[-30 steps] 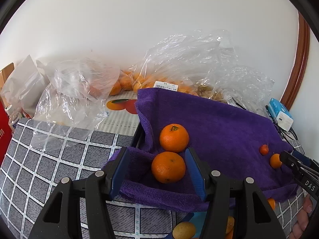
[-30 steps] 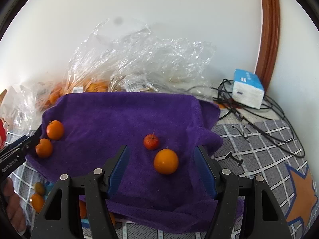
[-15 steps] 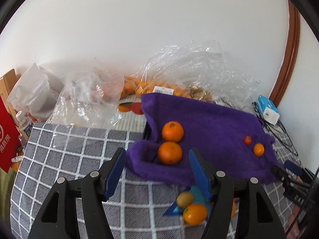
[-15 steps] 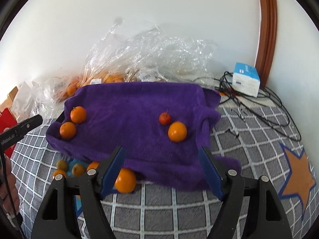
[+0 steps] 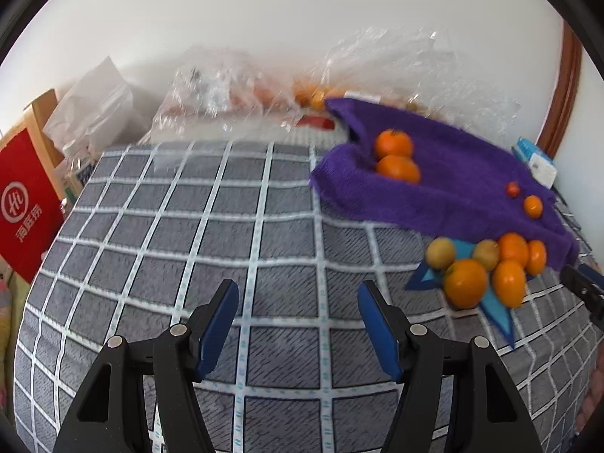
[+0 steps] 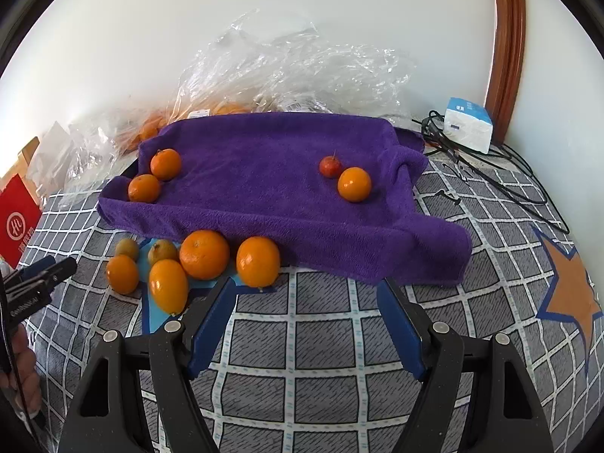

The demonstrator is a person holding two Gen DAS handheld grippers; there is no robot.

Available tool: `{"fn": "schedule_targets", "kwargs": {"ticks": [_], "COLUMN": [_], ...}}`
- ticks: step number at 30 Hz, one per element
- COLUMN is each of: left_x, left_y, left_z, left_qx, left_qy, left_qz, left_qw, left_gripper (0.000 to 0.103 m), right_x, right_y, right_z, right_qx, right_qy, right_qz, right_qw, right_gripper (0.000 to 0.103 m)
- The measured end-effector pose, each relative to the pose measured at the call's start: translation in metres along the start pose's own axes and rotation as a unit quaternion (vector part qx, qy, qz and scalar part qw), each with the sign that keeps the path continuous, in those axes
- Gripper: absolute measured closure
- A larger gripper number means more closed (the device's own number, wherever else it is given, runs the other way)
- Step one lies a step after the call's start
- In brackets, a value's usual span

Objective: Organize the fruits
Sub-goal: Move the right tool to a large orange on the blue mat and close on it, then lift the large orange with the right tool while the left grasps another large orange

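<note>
A purple towel [image 6: 264, 173] covers a tray; two oranges [image 6: 165, 164] lie at its left end, a small red fruit [image 6: 330, 166] and a small orange [image 6: 354, 184] at its right. In front of the towel, several oranges [image 6: 204, 253] and small yellow-green fruits [image 6: 162, 251] lie loose on the checked cloth. My right gripper [image 6: 305, 294] stands open and empty just in front of that pile. My left gripper [image 5: 298, 298] is open and empty over bare cloth, left of the pile [image 5: 466, 283]; its tip [image 6: 41, 271] shows in the right wrist view.
Clear plastic bags [image 6: 287, 71] with more oranges lie against the wall behind the towel. A red box [image 5: 22, 204] stands at the left edge. A white and blue box [image 6: 468, 122] and black cables [image 6: 502, 173] sit at the back right. An orange star [image 6: 570, 287] marks the cloth.
Both grippers have pulled back from the towel and opened wider, leaving the two oranges and the small orange on it. The left one also swung left. The loose pile came into view.
</note>
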State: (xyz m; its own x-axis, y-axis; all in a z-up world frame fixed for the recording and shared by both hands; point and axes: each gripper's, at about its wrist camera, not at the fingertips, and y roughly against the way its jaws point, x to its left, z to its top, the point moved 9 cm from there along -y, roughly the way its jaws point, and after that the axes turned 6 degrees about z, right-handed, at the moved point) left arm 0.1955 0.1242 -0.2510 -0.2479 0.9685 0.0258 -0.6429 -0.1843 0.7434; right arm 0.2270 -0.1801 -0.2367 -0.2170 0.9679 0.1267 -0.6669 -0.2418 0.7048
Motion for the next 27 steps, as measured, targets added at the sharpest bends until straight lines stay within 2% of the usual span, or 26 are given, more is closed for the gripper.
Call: {"fn": "schedule_targets", "kwargs": {"ticks": [5, 10, 12, 14, 18, 21, 22, 23, 24, 27], "left_x": [0.008, 0.008, 0.005, 0.004, 0.0, -0.003, -0.004, -0.006, -0.007, -0.011], "left_y": [-0.002, 0.0, 0.003, 0.006, 0.01, 0.012, 0.012, 0.012, 0.012, 0.011], "left_z": [-0.002, -0.003, -0.001, -0.001, 0.0, 0.0, 0.0, 0.0, -0.001, -0.001], "left_qx": [0.007, 0.002, -0.005, -0.011, -0.017, -0.018, -0.017, -0.016, -0.014, -0.011], "left_qy": [0.025, 0.032, 0.029, 0.028, 0.026, 0.024, 0.022, 0.019, 0.017, 0.008], "left_qz": [-0.008, -0.009, -0.013, -0.02, -0.032, -0.039, -0.04, -0.041, -0.042, -0.047], "left_qw": [0.9996, 0.9994, 0.9995, 0.9994, 0.999, 0.9988, 0.9988, 0.9989, 0.9989, 0.9988], "left_gripper": [0.04, 0.04, 0.04, 0.04, 0.04, 0.04, 0.04, 0.04, 0.04, 0.04], "right_x": [0.01, 0.023, 0.025, 0.028, 0.028, 0.03, 0.03, 0.03, 0.031, 0.03], "right_y": [0.0, -0.006, -0.015, -0.024, -0.038, -0.044, -0.046, -0.048, -0.049, -0.042], "right_z": [-0.004, 0.002, 0.002, 0.003, 0.007, 0.012, 0.013, 0.012, 0.011, 0.01], "right_qx": [0.002, -0.008, 0.003, 0.016, 0.03, 0.033, 0.035, 0.038, 0.042, 0.027], "right_qy": [0.001, 0.028, 0.034, 0.029, 0.031, 0.025, 0.025, 0.024, 0.024, 0.019], "right_qz": [0.011, 0.017, 0.019, 0.034, 0.022, 0.029, 0.025, 0.025, 0.029, 0.028], "right_qw": [1.0, 0.999, 0.999, 0.999, 0.999, 0.999, 0.999, 0.999, 0.998, 0.999], "right_gripper": [0.027, 0.037, 0.048, 0.054, 0.055, 0.056, 0.058, 0.069, 0.072, 0.072]}}
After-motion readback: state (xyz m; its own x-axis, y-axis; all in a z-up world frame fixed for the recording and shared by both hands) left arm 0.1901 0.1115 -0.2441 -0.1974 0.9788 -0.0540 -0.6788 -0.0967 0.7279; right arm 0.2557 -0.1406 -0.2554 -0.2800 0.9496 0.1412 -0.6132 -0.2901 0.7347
